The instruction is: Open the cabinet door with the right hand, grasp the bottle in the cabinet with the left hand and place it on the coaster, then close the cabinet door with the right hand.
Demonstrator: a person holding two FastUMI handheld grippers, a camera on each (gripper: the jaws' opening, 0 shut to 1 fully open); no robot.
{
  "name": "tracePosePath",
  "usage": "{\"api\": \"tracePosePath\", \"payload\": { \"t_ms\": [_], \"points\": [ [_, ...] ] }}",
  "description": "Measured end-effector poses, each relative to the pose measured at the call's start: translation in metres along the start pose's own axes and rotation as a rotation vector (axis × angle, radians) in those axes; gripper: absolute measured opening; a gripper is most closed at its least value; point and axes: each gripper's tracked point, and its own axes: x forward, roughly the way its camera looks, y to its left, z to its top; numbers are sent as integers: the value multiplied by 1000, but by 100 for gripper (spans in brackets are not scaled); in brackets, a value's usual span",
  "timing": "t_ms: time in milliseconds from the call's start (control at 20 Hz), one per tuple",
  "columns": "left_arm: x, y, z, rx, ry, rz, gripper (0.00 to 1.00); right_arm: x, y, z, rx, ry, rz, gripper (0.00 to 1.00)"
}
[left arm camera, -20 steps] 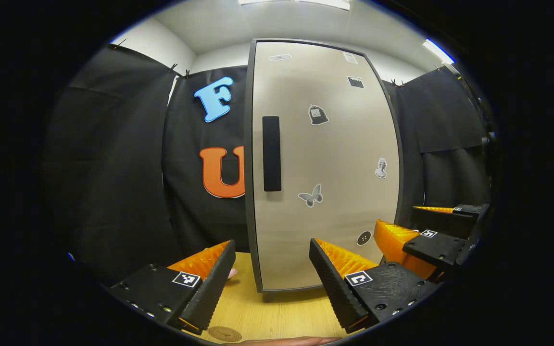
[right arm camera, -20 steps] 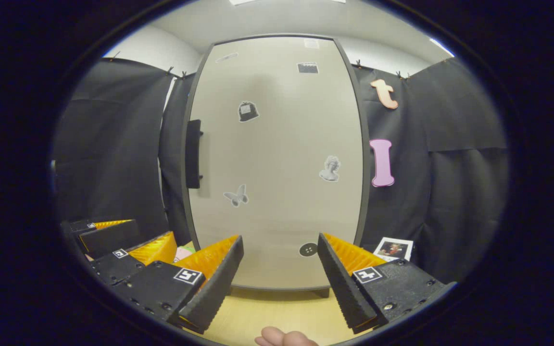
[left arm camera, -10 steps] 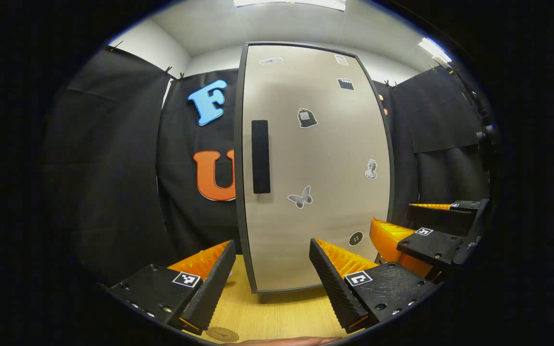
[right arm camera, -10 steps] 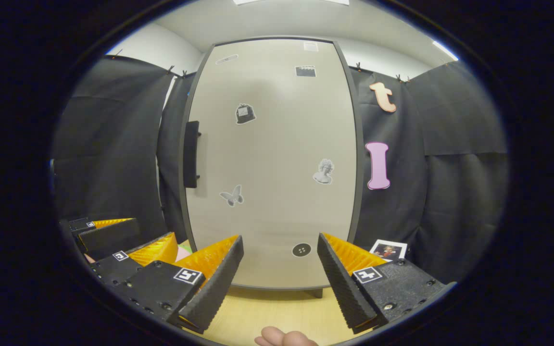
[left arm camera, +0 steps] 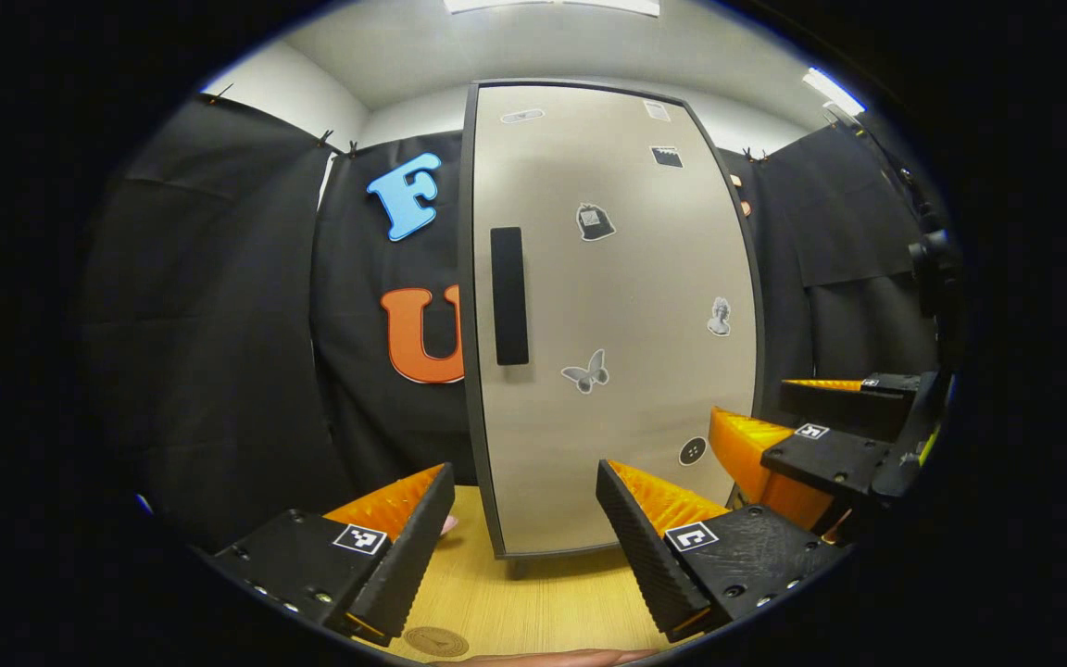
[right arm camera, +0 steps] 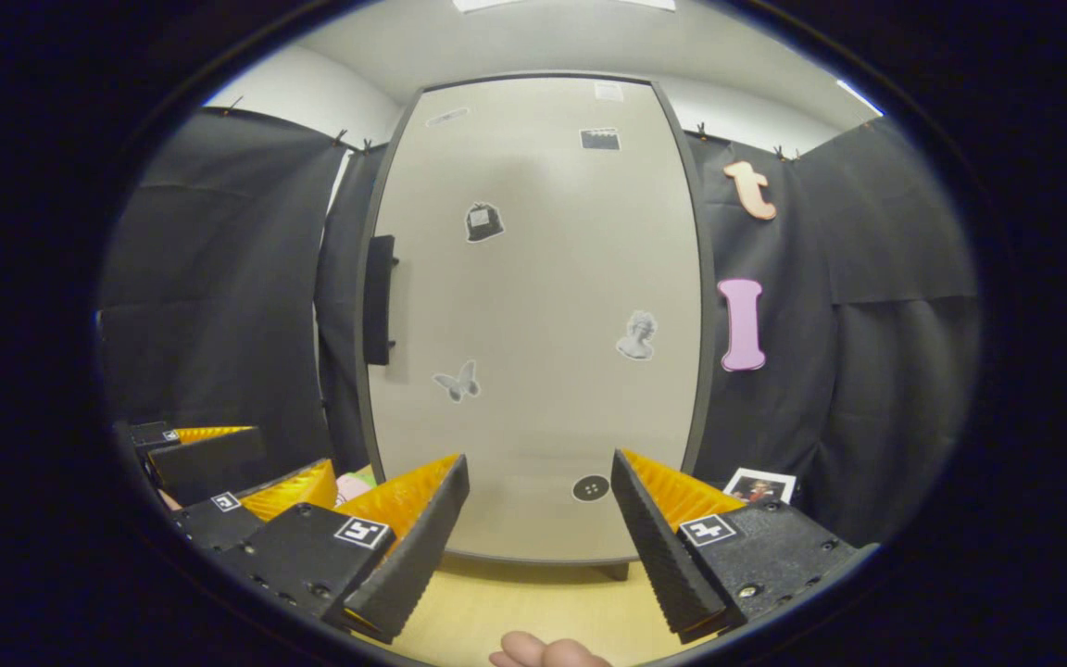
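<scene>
A tall grey cabinet (left arm camera: 626, 306) (right arm camera: 543, 315) with stickers on its door stands shut on the wooden table. Its dark vertical handle (left arm camera: 509, 296) (right arm camera: 378, 299) sits near the door's left edge. My left gripper (left arm camera: 524, 547) is open in front of the door's lower part, nothing between its fingers. My right gripper (right arm camera: 538, 542) is open too, facing the door's bottom; it also shows at the right of the left gripper view (left arm camera: 811, 435). A round brown coaster (left arm camera: 436, 641) lies on the table just under my left gripper. The bottle is hidden behind the door.
The wooden table (left arm camera: 543, 602) (right arm camera: 515, 611) runs under both grippers. A small photo card (right arm camera: 759, 485) lies right of the cabinet, and some pink and green items (right arm camera: 353, 484) lie to its left. Black cloth walls close in on both sides. A fingertip (right arm camera: 547, 650) shows at the bottom edge.
Both views shift slightly: the cabinet has slid a little sideways and back in the left gripper view. Both grippers stay open and the door stays shut.
</scene>
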Motion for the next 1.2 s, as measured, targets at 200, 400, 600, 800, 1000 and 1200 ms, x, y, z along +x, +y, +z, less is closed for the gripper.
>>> {"api": "tracePosePath", "payload": {
  "t_ms": [200, 400, 600, 800, 1000, 1200],
  "points": [
    [1, 8, -2, 19, 9, 26, 93, 24, 0, 23, 16, -53, 28, 99],
    [-3, 18, -5, 38, 22, 60, 93, 43, 31, 61, 11, -161, 145, 98],
    [-5, 30, -10, 50, 36, 100, 93, 60, 61, 74, 28, -192, 227, 98],
    [-10, 47, -16, 54, 58, 153, 93, 76, 93, 86, 32, -219, 312, 97],
    [-17, 65, -28, 67, 97, 207, 93, 91, 126, 97, 35, -280, 394, 96],
    [-21, 82, -37, 87, 135, 252, 93, 115, 143, 94, 110, -245, 444, 95]
  ]
}}
